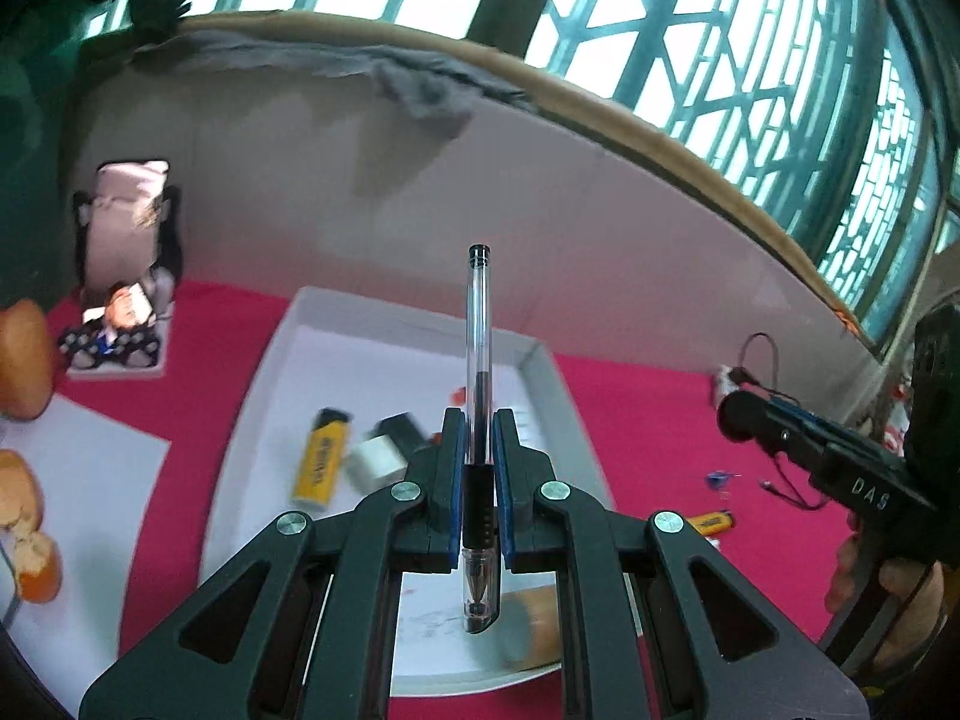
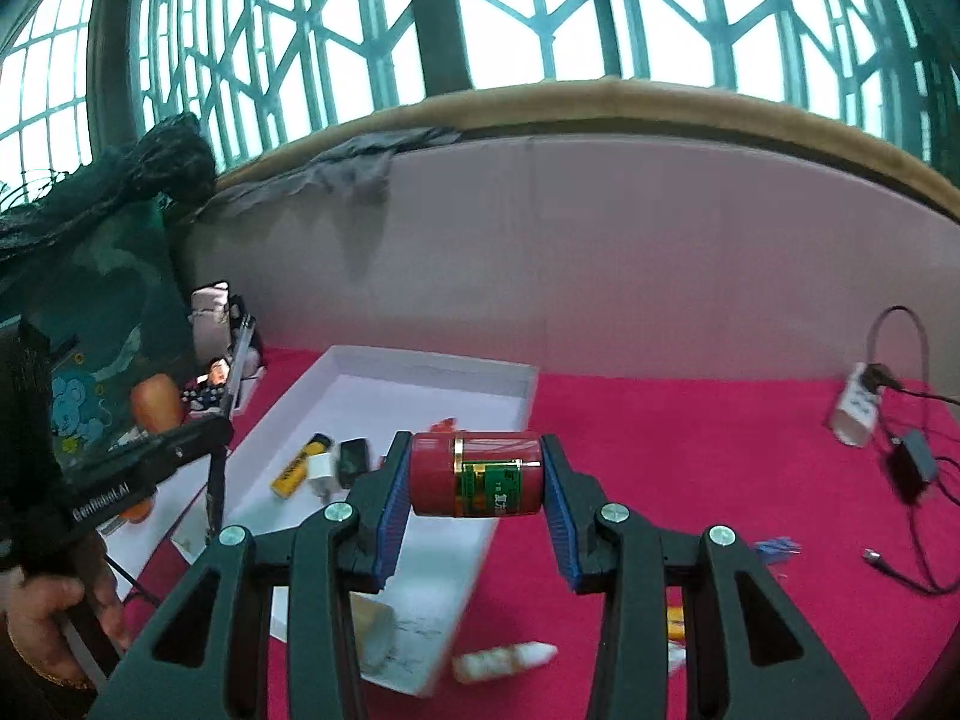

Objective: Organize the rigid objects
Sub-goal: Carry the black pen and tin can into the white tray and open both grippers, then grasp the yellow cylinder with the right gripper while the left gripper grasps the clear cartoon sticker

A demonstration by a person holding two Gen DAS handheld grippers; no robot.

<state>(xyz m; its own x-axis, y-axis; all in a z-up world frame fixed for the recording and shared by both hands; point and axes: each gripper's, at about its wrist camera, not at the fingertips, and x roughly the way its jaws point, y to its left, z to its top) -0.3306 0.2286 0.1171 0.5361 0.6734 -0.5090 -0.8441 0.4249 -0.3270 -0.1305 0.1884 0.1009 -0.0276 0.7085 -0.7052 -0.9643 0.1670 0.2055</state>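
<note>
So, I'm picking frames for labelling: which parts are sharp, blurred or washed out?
Left wrist view: the clear plastic pen in the jaws is sharp; the yellow lighter in the white tray is smeared. Right wrist view: the red jar is crisp, the small white bottle blurred. Both: window panes blown out, edges bent by the fisheye.

Clear pen (image 1: 478,360) upright; red jar (image 2: 477,474) (sideways)

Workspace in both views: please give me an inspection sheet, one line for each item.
Surface: red cloth.
Job's things: white tray holding yellow lighter, white block, black item; second lighter on the cloth.
Clutter: bread, paper, small bottle.
Grippers: left gripper shut on pen; right gripper shut on red jar.
Cables: black cable.
Surroundings: lattice window, white board.
</note>
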